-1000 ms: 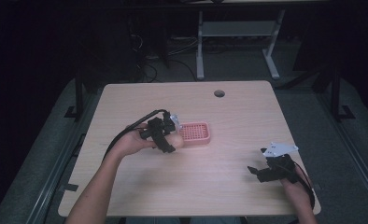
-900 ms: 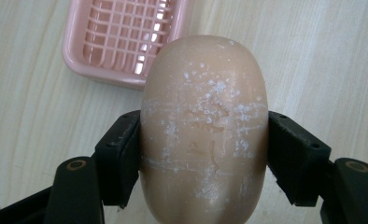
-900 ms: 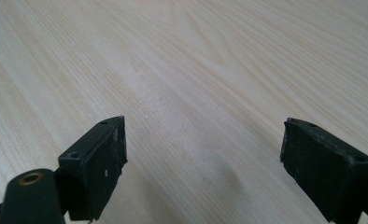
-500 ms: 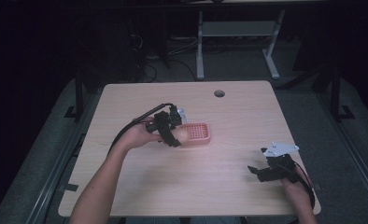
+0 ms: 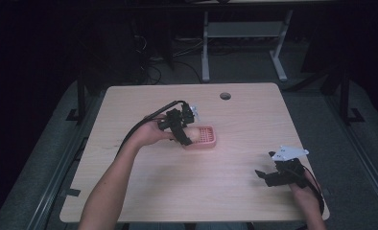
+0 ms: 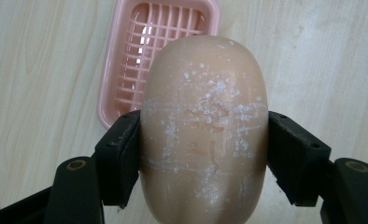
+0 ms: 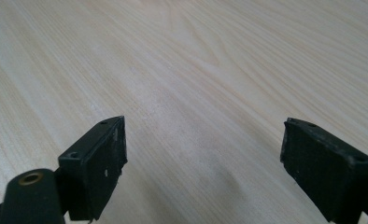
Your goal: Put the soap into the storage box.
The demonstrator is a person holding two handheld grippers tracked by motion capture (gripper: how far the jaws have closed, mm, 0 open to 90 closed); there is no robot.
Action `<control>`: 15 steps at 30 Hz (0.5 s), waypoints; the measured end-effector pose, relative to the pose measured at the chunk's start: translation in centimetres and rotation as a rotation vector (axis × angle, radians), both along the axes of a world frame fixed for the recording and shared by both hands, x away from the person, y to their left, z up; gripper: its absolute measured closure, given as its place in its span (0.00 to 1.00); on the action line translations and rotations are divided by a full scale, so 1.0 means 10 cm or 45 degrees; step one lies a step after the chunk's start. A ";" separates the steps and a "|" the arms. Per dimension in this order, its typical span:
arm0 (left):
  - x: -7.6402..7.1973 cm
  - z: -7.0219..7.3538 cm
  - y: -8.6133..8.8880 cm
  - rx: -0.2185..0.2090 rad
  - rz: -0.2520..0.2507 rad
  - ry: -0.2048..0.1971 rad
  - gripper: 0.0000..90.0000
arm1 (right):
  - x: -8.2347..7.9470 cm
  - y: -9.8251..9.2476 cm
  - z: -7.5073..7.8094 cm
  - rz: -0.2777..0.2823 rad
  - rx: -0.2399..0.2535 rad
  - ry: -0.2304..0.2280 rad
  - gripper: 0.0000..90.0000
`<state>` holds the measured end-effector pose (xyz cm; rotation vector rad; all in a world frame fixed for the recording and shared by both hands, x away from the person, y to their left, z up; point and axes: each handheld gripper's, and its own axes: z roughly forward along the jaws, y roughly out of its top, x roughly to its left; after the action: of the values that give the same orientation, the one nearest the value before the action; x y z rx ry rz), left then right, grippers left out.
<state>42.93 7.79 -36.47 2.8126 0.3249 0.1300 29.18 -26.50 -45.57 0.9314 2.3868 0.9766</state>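
Dim floor and a tangle of cables surround the pale wooden table (image 5: 144, 105), which is bare apart from one pink slotted soap dish (image 5: 204, 136) near its middle. Over by that dish, the left gripper (image 5: 184, 135) has its two black jaws pinched on the flanks of a tan, oval bar of soap (image 6: 204, 126), its top flecked with white residue. Seen along the jaws, the bar's long axis runs straight ahead, and the dish (image 6: 149, 51) lies just beyond and a little to the left of the bar's far end, with its own long axis running nearly the same way. From above, the bar looks to hang over the near edge of the dish, though I cannot quite tell whether it touches the rim yet. My guess is that the soap is bound for the tray, which would call for a short push forward and down with hardly any turning. Well apart, near the right front corner, the right gripper (image 5: 273, 173) rests low over bare wood with its jaws spread wide and nothing between them.
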 end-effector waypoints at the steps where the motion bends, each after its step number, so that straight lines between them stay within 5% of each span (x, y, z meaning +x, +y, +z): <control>1: 0.01 -0.01 -0.01 0.000 0.000 -0.001 0.36 | 0.00 0.00 0.00 -0.001 0.001 -0.001 0.16; 15: 0.24 -0.11 -0.17 0.004 0.018 0.015 0.36 | 0.00 -0.02 0.01 -0.007 0.013 0.001 0.15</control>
<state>45.30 6.06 -37.62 2.8153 0.3478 0.1171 29.14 -26.71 -45.52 0.9421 2.3810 0.9869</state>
